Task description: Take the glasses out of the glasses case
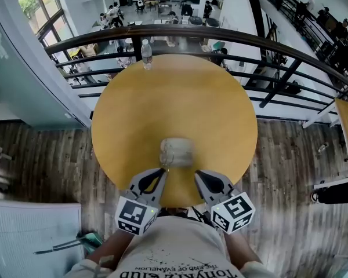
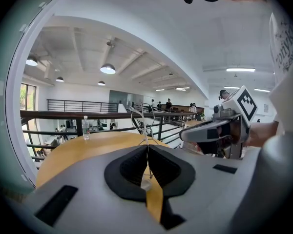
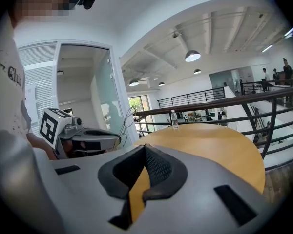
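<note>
A translucent glasses case (image 1: 177,151) lies blurred on the near part of the round wooden table (image 1: 174,91). Thin wire-framed glasses (image 2: 143,117) stand up from my left gripper (image 2: 147,147), which is shut on them by a thin wire part. From the right gripper view the glasses (image 3: 128,117) show as a fine loop above the left gripper's tip. In the head view my left gripper (image 1: 163,171) is just left of and below the case. My right gripper (image 1: 198,174) is at the case's lower right; its jaws (image 3: 145,146) are shut with nothing between them.
A clear water bottle (image 1: 147,54) stands at the table's far edge. A dark metal railing (image 1: 220,36) curves behind the table, with a drop to a lower floor beyond. Wooden flooring surrounds the table. The person's torso is right at the near edge.
</note>
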A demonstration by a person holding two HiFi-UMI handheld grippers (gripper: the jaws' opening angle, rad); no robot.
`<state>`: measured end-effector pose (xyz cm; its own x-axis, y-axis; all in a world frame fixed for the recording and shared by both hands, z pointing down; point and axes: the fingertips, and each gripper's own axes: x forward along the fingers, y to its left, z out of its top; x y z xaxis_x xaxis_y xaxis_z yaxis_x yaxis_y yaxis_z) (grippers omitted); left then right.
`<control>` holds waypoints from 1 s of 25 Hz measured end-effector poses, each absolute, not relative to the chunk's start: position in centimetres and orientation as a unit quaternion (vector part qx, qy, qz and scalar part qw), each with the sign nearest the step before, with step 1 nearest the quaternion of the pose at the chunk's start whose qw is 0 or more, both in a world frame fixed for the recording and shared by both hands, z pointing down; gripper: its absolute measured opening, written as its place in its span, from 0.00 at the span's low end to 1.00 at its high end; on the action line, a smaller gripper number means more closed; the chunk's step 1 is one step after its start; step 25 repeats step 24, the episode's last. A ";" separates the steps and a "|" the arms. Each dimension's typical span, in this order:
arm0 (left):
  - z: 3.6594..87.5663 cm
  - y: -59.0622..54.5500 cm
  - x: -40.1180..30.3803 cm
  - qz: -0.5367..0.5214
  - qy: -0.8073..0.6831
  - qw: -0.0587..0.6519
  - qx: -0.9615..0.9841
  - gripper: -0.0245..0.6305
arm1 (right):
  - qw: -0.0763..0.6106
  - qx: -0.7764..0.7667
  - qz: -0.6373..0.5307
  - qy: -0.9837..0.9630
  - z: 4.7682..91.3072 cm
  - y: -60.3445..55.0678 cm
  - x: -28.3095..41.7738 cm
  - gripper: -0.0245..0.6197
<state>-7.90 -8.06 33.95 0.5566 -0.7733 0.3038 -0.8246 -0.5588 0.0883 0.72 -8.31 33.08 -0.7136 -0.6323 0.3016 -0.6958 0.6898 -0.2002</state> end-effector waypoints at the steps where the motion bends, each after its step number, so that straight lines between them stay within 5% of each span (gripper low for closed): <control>1: 34.0 -8.0 -7.8 0.116 -0.455 0.112 0.876 0.08 | 0.107 0.363 0.151 -0.913 33.1 -8.2 0.7 0.08; 25: 34.3 -7.9 -7.5 0.117 -0.450 0.115 0.878 0.08 | 0.109 0.369 0.143 -0.912 33.4 -8.3 1.3 0.08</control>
